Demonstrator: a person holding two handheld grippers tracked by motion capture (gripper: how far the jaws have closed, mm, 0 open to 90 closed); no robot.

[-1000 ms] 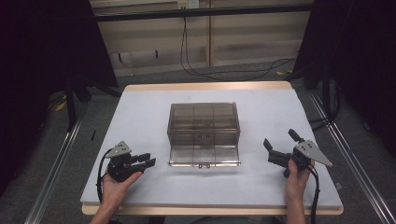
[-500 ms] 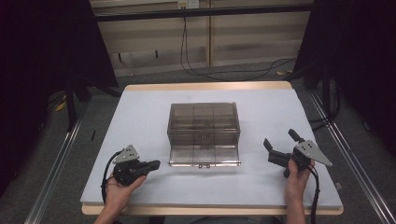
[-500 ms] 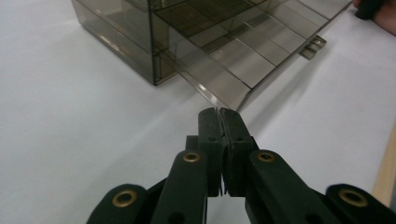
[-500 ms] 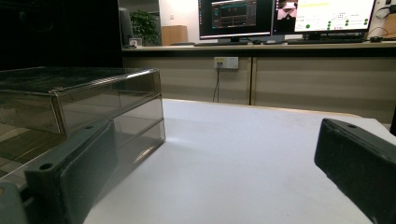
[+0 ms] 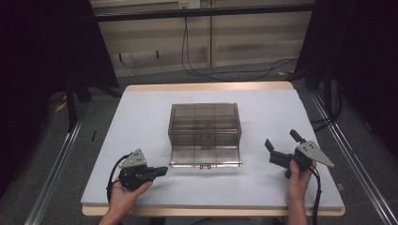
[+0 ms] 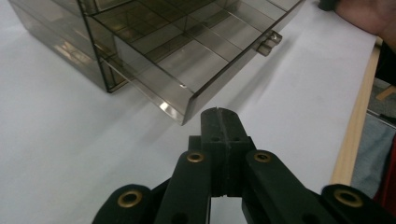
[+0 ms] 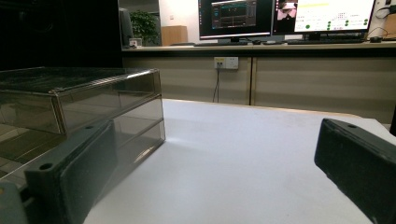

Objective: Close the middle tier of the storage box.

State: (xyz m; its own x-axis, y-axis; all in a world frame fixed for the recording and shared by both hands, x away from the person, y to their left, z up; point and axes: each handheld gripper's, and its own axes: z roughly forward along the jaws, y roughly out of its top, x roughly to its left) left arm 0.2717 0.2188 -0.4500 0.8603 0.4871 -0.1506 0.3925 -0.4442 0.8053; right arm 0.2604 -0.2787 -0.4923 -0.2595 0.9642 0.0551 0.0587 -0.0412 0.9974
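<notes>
My left gripper (image 5: 159, 171), jaws closed on nothing, sits near the drawer (image 5: 205, 157) corner. My right gripper (image 5: 281, 146) stands open (well apart). A careless push could skew the drawer and shift the light organizer box (image 5: 204, 123).

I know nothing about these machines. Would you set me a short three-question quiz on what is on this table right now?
1. True or false: the drawer of the smoky transparent plastic drawer box is pulled out toward the person.
2. Which hand-held black tool has its jaws spread apart: the left tool or the right tool?
3. Multiple choice: the drawer's bottom looks A) full of screws, B) bare, with divider lines, C) covered by a cloth.

Key:
1. True; the drawer's front wall juts out past the box.
2. The right tool; the left one's jaws are pressed together on nothing.
3. B.
</notes>
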